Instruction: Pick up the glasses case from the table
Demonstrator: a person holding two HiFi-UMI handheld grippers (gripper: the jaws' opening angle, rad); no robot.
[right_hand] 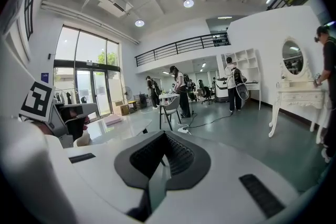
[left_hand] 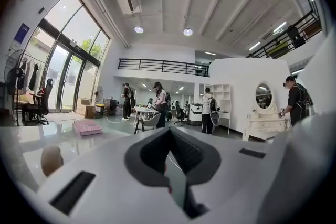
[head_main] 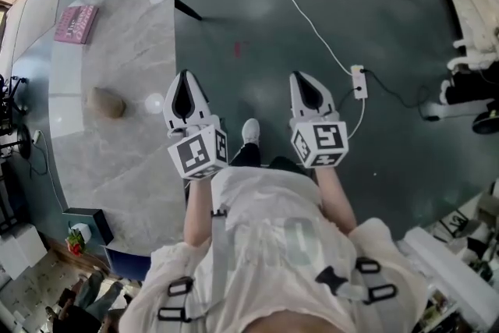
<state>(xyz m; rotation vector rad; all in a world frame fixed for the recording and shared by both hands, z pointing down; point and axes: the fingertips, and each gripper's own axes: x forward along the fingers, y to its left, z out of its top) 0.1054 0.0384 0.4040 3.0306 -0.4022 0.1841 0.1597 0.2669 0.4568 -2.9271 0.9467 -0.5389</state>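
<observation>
Head view: the reach is only starting; the brown glasses case [head_main: 107, 103] lies on the table [head_main: 140, 27], apart from the left gripper [head_main: 185, 86] and right gripper [head_main: 306, 86]. Left gripper view: its jaws are pressed together and empty, so they must open and dip toward the case. Right gripper view: these jaws are likewise closed on nothing, and the case is small and partly cut off.

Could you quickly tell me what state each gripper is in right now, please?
Left gripper: closed, holding nothing.
Right gripper: closed, holding nothing.

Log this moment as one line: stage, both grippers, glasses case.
stage: pre-grasp | left gripper: shut, empty | right gripper: shut, empty | glasses case: lying on table, untouched
</observation>
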